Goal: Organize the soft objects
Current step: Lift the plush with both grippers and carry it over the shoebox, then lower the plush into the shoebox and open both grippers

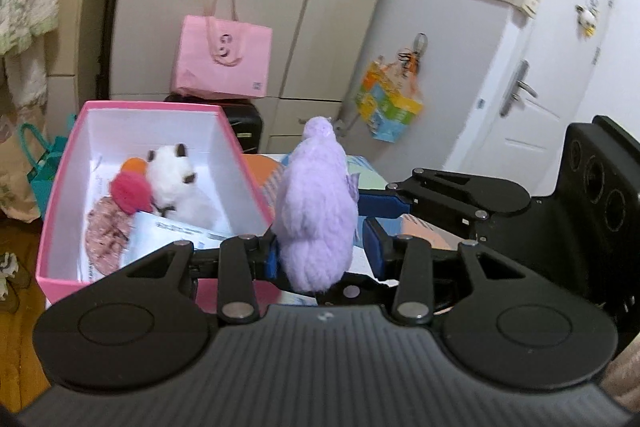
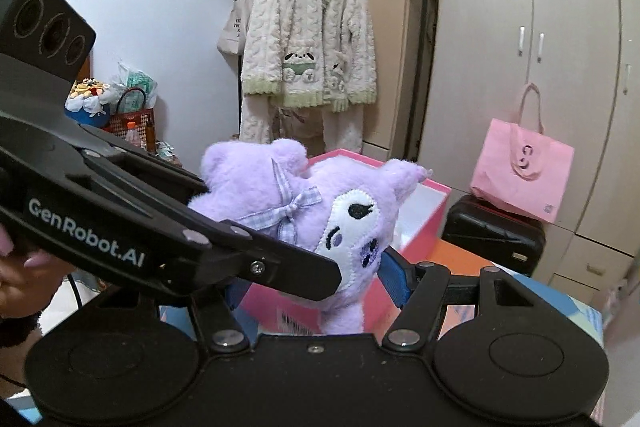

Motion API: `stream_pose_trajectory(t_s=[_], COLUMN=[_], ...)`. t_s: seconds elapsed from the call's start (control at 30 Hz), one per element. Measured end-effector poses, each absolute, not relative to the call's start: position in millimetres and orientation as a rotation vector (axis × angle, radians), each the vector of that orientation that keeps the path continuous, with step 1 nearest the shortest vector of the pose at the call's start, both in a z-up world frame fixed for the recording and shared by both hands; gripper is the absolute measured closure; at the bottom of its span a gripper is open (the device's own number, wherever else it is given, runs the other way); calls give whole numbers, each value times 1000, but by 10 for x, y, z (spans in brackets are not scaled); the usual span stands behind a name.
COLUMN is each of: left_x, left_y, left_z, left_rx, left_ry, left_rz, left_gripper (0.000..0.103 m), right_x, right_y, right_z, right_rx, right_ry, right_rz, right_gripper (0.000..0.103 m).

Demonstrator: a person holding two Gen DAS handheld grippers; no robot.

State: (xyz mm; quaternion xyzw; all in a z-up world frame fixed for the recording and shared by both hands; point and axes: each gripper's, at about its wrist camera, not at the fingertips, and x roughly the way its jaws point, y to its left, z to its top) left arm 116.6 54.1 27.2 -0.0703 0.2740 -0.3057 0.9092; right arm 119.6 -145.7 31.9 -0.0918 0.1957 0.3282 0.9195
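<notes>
Both grippers grip 1 purple plush toy (image 1: pixel 318 211). The left gripper (image 1: pixel 320 247) pinches its lower body between narrow jaws. The right gripper's (image 2: pixel 316 281) jaws clamp its face end. The pink box (image 1: pixel 64 163) sits just beyond, left of the left jaws.

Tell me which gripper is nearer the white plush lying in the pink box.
Left. The left gripper, gripping the purple plush, sits just beside the pink box holding the white plush. The right gripper reaches in from the plush's far side, farther off.
</notes>
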Motion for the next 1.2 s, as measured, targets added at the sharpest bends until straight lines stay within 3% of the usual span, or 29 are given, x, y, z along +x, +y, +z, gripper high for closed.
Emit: stream_pose_trajectory(t_s=[0.57, 0.77, 0.87, 1.2], left_x=[2237, 2292, 2303, 2043], left_y=[992, 1069, 1114, 1073], left_z=[-100, -142, -172, -103], left_rx=[-320, -275, -285, -226], left_ry=[630, 580, 592, 575], left_rz=[-472, -352, -349, -319], left_gripper=[64, 64, 64, 63], right_x=[2333, 2429, 2425, 2220], right_y=[-935, -812, -776, -859], right_z=[83, 6, 15, 105], right_rx=[-243, -338, -356, -344], right_ry=[563, 572, 575, 569], right_rz=[645, 565, 590, 613], right_gripper=[34, 34, 25, 24])
